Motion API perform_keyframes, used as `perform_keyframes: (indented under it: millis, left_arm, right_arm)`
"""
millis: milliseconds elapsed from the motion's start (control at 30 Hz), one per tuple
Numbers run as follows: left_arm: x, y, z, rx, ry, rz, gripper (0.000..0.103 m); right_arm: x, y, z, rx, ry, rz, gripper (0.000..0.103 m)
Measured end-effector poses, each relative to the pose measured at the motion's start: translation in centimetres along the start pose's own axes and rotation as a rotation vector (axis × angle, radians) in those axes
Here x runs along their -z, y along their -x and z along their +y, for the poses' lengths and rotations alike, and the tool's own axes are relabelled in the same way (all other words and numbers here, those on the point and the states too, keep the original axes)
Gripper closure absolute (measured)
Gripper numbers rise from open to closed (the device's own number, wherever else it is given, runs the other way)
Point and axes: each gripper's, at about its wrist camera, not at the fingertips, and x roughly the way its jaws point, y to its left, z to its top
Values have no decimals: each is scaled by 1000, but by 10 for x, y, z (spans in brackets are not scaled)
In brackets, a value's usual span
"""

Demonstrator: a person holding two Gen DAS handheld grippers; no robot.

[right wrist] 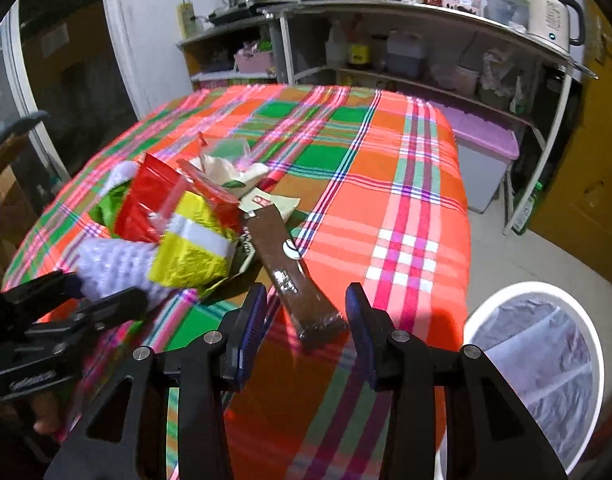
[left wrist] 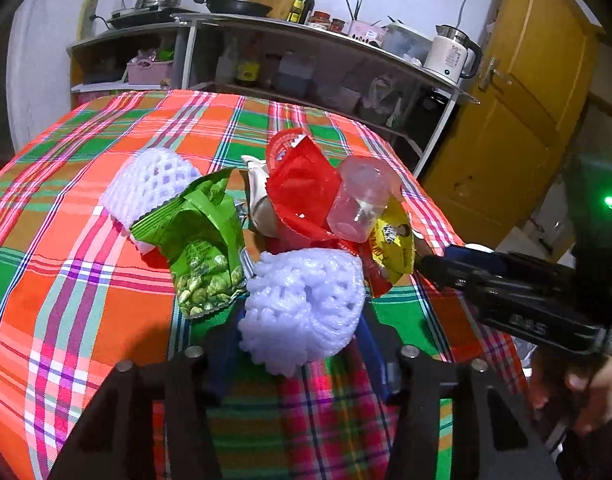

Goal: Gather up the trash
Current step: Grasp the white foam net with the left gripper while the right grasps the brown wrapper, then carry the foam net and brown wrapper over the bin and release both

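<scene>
A heap of trash lies on the plaid tablecloth point(left wrist: 86, 240): a green pea packet point(left wrist: 204, 248), a red wrapper point(left wrist: 306, 188), a clear plastic cup point(left wrist: 361, 200), a yellow packet point(left wrist: 389, 248) and a white foam net point(left wrist: 154, 184). A second foam net point(left wrist: 302, 308) sits between the blue pads of my left gripper point(left wrist: 296, 328), which press on both its sides. My right gripper point(right wrist: 304, 312) stands open over the near end of a brown sachet point(right wrist: 294, 276), pads clear of it. The left gripper point(right wrist: 78, 292) also shows there, on the foam net point(right wrist: 114, 264).
A white bin point(right wrist: 481, 320) with a clear liner stands on the floor right of the table. Behind the table is a metal shelf point(right wrist: 425, 16) with a kettle point(right wrist: 549, 12) and pans, a purple-lidded box point(right wrist: 485, 148) beneath it, and a yellow door point(left wrist: 517, 120).
</scene>
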Motion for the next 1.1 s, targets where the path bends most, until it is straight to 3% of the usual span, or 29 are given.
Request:
perform_keyframes:
  millis: [167, 300, 1100]
  left_arm:
    - [1, 4, 0, -1, 1, -17, 59]
    - [3, 8, -3, -24, -15, -32, 62]
    - [23, 85, -61, -21, -118, -126, 65]
  right_arm:
    - [2, -4, -1, -20, -21, 23, 61]
    - [7, 1, 1, -29, -30, 20, 77]
    - [68, 119, -8, -43, -143, -158, 79]
